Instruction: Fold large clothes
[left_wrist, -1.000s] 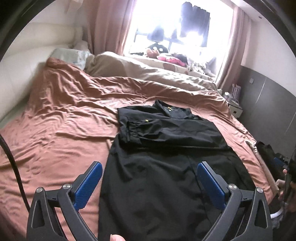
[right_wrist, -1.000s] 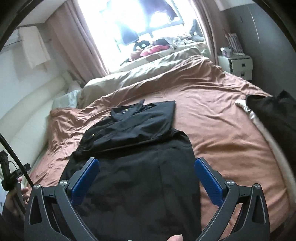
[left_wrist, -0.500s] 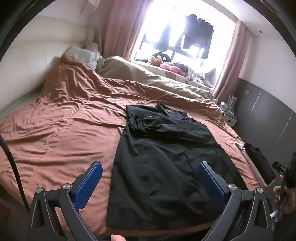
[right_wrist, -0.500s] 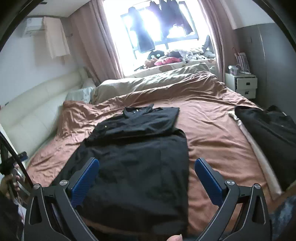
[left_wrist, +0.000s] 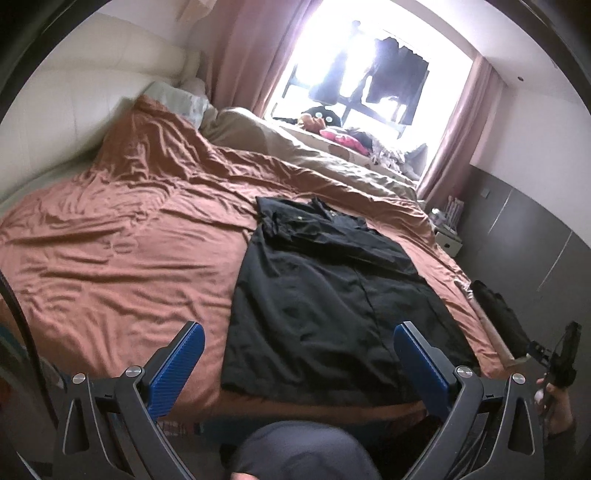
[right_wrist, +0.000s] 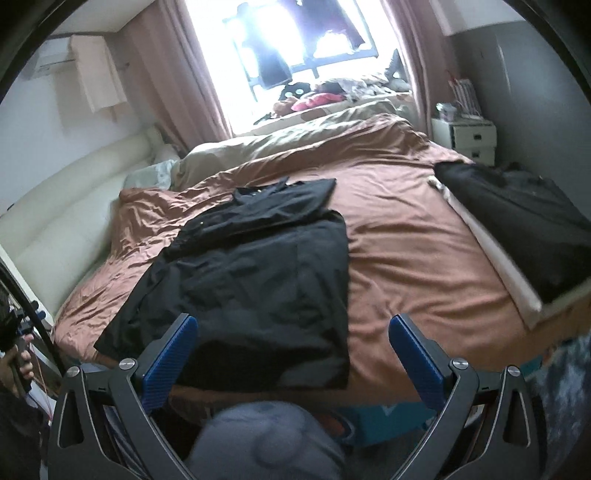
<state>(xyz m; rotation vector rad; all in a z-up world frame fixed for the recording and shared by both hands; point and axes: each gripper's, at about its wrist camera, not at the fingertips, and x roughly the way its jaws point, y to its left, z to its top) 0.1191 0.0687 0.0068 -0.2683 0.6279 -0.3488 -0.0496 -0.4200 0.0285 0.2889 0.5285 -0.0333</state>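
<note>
A large black garment (left_wrist: 332, 291) lies flat on the brown bedspread (left_wrist: 122, 251), its sleeves folded across the chest near the collar. Its hem reaches the near edge of the bed. In the right wrist view the same garment (right_wrist: 255, 273) lies left of centre. My left gripper (left_wrist: 299, 362) is open, held back from the bed and above the hem, with nothing between its blue pads. My right gripper (right_wrist: 293, 356) is open too, off the bed's near edge, empty.
Another dark garment (right_wrist: 517, 218) lies on a pale cloth at the bed's right side. A beige duvet (left_wrist: 295, 155) and pillows sit at the far end under the window. A white nightstand (right_wrist: 465, 140) stands at the right. A person's knee (right_wrist: 266, 439) shows below.
Both grippers have pulled back and up from the garment, so the whole bed and its near edge now show. The garment has not moved. Both stayed open.
</note>
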